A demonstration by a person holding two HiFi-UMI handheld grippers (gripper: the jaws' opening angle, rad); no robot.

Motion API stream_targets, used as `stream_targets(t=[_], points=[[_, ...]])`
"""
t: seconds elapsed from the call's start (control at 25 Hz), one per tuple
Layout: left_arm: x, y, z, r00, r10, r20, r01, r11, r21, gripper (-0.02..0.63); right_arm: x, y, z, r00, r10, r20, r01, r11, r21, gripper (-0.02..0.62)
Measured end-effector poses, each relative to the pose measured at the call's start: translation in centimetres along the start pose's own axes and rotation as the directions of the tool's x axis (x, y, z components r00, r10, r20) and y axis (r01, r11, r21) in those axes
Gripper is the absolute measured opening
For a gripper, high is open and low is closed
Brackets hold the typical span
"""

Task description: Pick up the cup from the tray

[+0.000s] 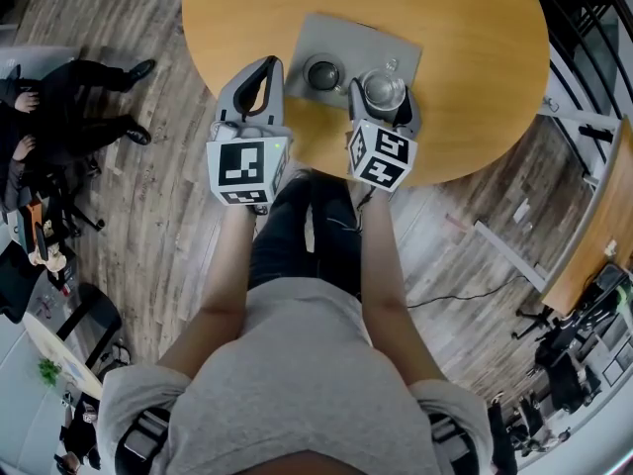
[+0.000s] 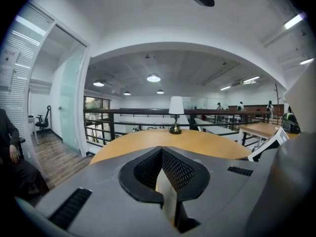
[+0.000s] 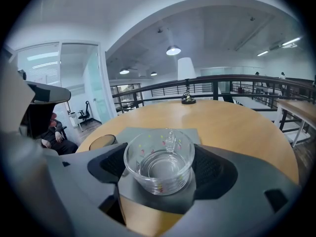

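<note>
Both forearms are stretched forward, side by side. The left gripper (image 1: 269, 67) is held with its jaws pressed together and empty, while the right gripper (image 1: 384, 95) is clamped against both sides of the glass cup (image 3: 159, 164)

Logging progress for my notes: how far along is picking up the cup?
Done: the right gripper is at the glass cup, with a jaw on either side. In hand: the grasp; whether the jaws press the cup yet is unclear. Left: the lift, since the cup sits on the grey tray. The left gripper is shut and empty.
</note>
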State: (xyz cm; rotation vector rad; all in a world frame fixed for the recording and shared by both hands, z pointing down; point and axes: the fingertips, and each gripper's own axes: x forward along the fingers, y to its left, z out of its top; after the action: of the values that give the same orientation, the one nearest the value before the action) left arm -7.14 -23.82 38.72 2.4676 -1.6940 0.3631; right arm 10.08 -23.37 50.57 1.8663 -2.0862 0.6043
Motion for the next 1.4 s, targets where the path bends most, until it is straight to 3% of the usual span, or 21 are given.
stream_targets(t=[0.6, 0.84, 1.12, 1.4], points=[[0.0, -0.1, 0.3, 1.000, 0.019, 0.003, -0.019, 1.000, 0.004, 0.006, -0.5, -0.2, 0.3, 1.000, 0.027, 0.015, -0.027, 1.000, -0.007, 0.348], [0.2, -0.5, 0.5, 1.000, 0.022, 0.005, -0.022, 1.000, 0.005, 0.006, -2.1, -1.7, 2.7, 0.996, 0.013, 0.085, -0.015, 1.000, 0.012, 0.348], [0.6, -1.4, 1.6, 0.999, 0.012, 0.044, -0.012, 1.000, 0.009, 0.006, -3.9, -8.3, 5.2, 0.984, -0.095, 0.152, 0.087, 0.994, 0.062, 0.348], [0.9, -1.8, 2.3, 0.998, 0.012, 0.054, -0.013, 1.000, 0.005, 0.006, -3.9, -13.5, 3.0, 0.975, -0.189, 0.118, 0.175, 0.977, 0.122, 0.348]])
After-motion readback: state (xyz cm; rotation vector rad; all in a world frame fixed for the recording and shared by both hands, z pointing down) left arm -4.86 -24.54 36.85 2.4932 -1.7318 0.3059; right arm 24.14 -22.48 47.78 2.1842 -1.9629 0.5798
